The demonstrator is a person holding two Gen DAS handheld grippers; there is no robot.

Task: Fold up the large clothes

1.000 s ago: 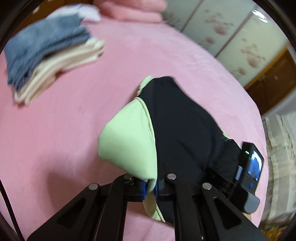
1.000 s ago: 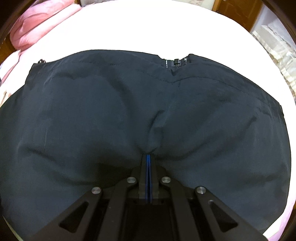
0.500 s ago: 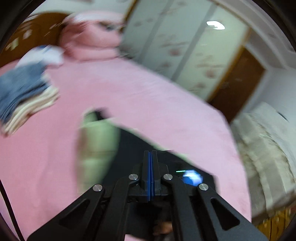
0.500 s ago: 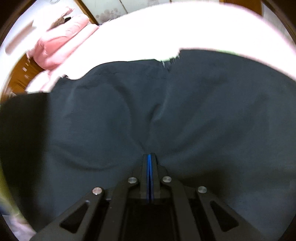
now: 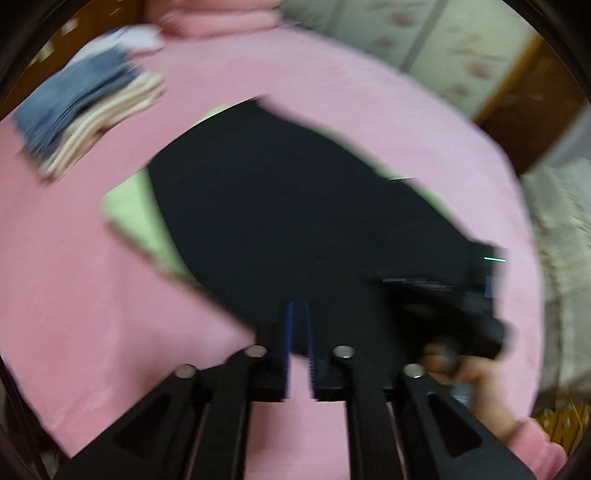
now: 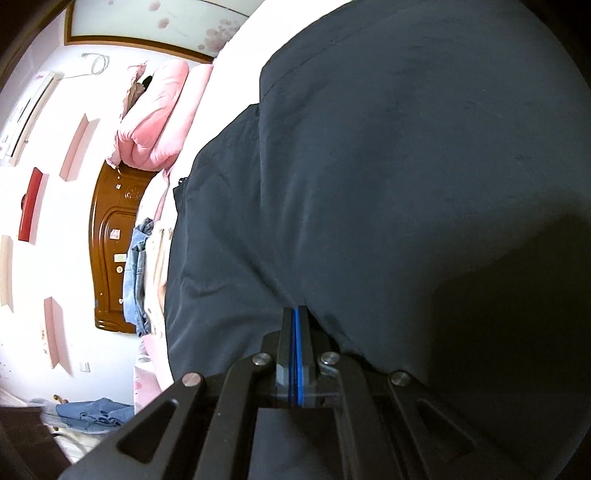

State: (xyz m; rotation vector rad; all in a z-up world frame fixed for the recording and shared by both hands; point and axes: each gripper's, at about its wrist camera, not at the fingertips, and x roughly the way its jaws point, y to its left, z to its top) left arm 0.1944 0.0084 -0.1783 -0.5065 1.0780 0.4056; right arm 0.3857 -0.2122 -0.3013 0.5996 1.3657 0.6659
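A black jacket (image 5: pixel 280 221) with a pale green lining (image 5: pixel 136 218) lies spread on the pink bed (image 5: pixel 92 314), the green showing along its left edge and in a thin strip at its far right edge. The left gripper (image 5: pixel 299 332) hangs over the jacket's near hem; its jaws have just been opening and now stand slightly apart, with a narrow gap between the blue pads and no cloth pinched that can be made out through the blur. In the right wrist view the right gripper (image 6: pixel 295 321) has its jaws together, clamped on a fold of the dark fabric (image 6: pixel 388 184), which puckers at the tips and fills most of that view. In the left wrist view the right gripper's body (image 5: pixel 461 314) and the hand (image 5: pixel 476 380) holding it, with a pink sleeve (image 5: pixel 535 446), sit at the jacket's right end. A stack of folded clothes (image 5: pixel 88 110), blue denim over cream, rests on the bed well apart from the jacket. Pink bedding (image 5: pixel 218 18) lies at the bed's far end.
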